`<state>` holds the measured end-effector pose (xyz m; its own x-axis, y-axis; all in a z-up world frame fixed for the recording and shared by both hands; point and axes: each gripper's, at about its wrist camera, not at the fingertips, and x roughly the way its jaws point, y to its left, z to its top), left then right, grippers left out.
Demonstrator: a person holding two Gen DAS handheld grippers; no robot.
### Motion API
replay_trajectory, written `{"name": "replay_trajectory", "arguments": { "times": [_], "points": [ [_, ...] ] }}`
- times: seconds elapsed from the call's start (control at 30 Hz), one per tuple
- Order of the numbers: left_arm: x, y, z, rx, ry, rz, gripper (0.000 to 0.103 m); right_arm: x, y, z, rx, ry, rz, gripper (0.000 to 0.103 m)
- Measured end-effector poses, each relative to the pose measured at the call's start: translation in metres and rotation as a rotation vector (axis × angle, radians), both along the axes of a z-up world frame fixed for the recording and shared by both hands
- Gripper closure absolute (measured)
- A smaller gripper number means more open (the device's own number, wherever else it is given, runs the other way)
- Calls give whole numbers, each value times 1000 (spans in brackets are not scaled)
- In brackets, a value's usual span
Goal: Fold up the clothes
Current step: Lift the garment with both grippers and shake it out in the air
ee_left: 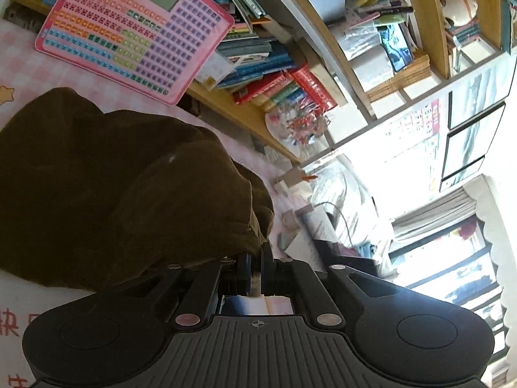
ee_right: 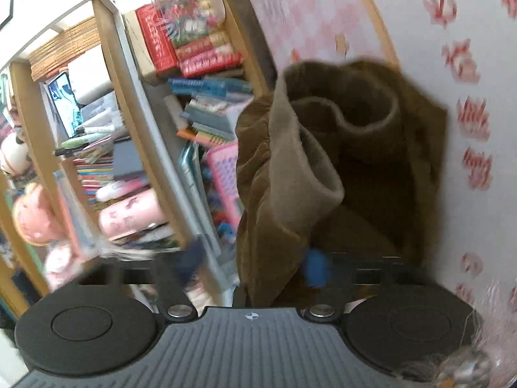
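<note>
A dark olive-brown garment [ee_left: 106,187] lies bunched on the pink checked tablecloth [ee_left: 19,61]. My left gripper [ee_left: 257,258] is shut on an edge of the garment at its right end. In the right wrist view the same garment [ee_right: 339,148] hangs bunched in front of the camera, with a rolled hem or cuff showing. My right gripper [ee_right: 255,265] has its blurred fingers [ee_right: 318,266] spread wide, and the cloth hangs down between them. The picture is blurred by motion.
A pink learning tablet [ee_left: 135,29] leans against a wooden bookshelf [ee_left: 323,74] packed with books behind the table. Small items and a cable [ee_left: 297,213] sit at the table's far edge. A bright window [ee_left: 452,245] is beyond. The bookshelf [ee_right: 135,135] shows at the right wrist view's left.
</note>
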<state>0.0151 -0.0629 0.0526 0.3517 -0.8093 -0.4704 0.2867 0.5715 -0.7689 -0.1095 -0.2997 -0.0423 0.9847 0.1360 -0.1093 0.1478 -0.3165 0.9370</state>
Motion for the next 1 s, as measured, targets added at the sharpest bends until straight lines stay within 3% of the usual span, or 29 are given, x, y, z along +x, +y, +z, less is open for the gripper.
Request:
{"name": "replay_trajectory", "arguments": {
  "times": [0.03, 0.1, 0.2, 0.33, 0.4, 0.53, 0.63, 0.7, 0.77, 0.87, 0.97, 1.0],
  "points": [
    [0, 2, 0, -2, -3, 4, 100, 0, -3, 1, -22, 23, -18, 87],
    [0, 11, 1, 3, -17, 19, 100, 0, -10, 6, -78, 43, -61, 94],
    [0, 25, 2, 13, -40, 42, 100, 4, -26, 28, -259, 82, -89, 97],
    [1, 44, 4, 25, -71, 72, 100, 21, -55, 78, -524, 61, -106, 97],
    [1, 59, 5, 24, -85, 99, 100, 35, -69, 118, -659, 4, -135, 98],
    [-5, 114, 7, 17, -118, 228, 100, 68, -68, 221, -990, -200, -148, 98],
    [-8, 155, 4, 24, -125, 336, 100, 80, -29, 285, -1247, -391, -56, 98],
    [-13, 184, -1, 31, -126, 422, 100, 82, 12, 306, -1368, -505, 63, 97],
    [-17, 210, -6, 32, -116, 502, 100, 85, 58, 304, -1437, -581, 266, 97],
    [-24, 243, -16, 47, -92, 606, 100, 97, 140, 246, -1457, -561, 730, 98],
    [-31, 266, -28, 90, -73, 658, 100, 104, 208, 142, -1396, -369, 1171, 98],
    [-32, 271, -31, 107, -67, 665, 100, 105, 221, 110, -1369, -283, 1258, 98]
  ]
}}
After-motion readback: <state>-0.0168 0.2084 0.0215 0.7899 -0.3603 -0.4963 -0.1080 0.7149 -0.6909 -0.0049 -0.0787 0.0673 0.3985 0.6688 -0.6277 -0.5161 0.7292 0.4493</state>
